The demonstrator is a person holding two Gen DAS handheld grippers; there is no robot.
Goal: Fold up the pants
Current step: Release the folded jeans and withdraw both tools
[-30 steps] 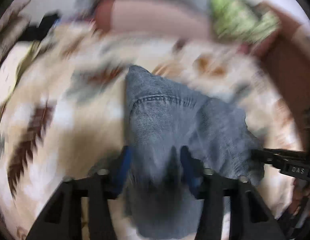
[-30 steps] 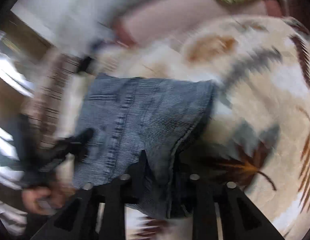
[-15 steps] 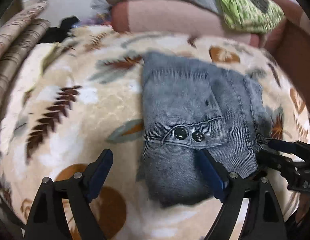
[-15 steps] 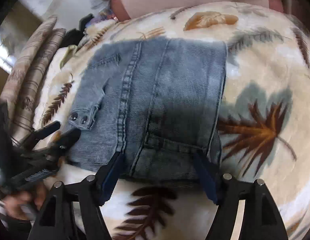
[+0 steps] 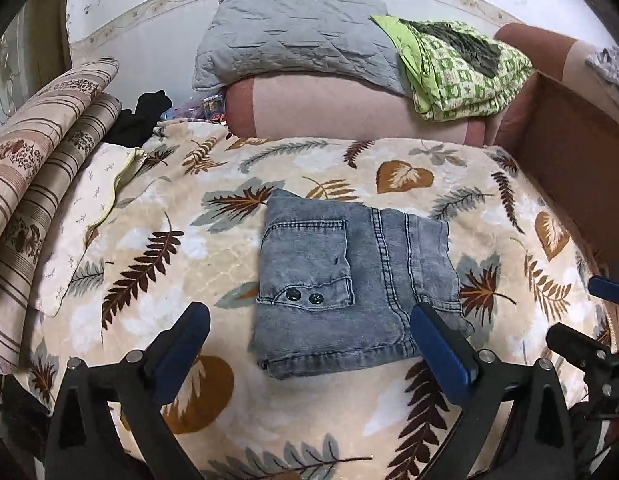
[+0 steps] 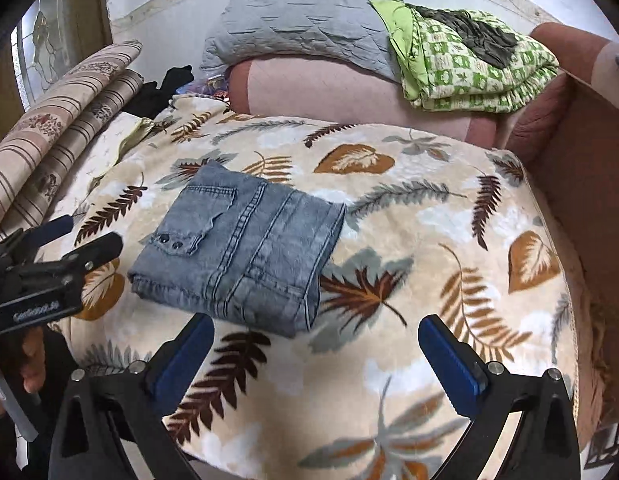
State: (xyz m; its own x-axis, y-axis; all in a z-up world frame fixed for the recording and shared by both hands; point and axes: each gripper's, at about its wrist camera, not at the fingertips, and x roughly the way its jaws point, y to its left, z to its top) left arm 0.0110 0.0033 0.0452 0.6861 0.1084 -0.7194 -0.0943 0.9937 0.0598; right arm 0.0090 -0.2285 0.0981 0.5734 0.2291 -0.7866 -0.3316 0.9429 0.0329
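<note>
Left wrist view: the pants [image 5: 353,284], grey-blue denim folded into a compact rectangle, lie flat on the leaf-patterned blanket [image 5: 157,248] near the middle of the picture, flap pocket with two dark snaps facing up. The left gripper [image 5: 309,332] hovers above the near edge of the pants, its blue-padded fingers [image 5: 181,344] spread wide and opening, at about 7 and 5 o'clock; they press on nothing, though the right-hand pad overlaps the pants' near corner in the picture. At 4 o'clock the tips of the right gripper [image 5: 589,320] show, apart from the cloth. At 12 o'clock a grey pillow [image 5: 293,36] rests on a pink bolster [image 5: 329,108], a green patterned cloth [image 5: 465,76] at 1 o'clock, striped folded bedding [image 5: 41,152] at 9 o'clock.

Right wrist view: the pants [image 6: 241,248] sit left of centre, toward 10 o'clock. The right gripper [image 6: 317,344] has its fingers [image 6: 449,356] wide apart and opening, with only blanket [image 6: 429,240] between them. At 9 o'clock the left gripper [image 6: 73,236] is held by a hand [image 6: 33,364], just beside the pants.
</note>
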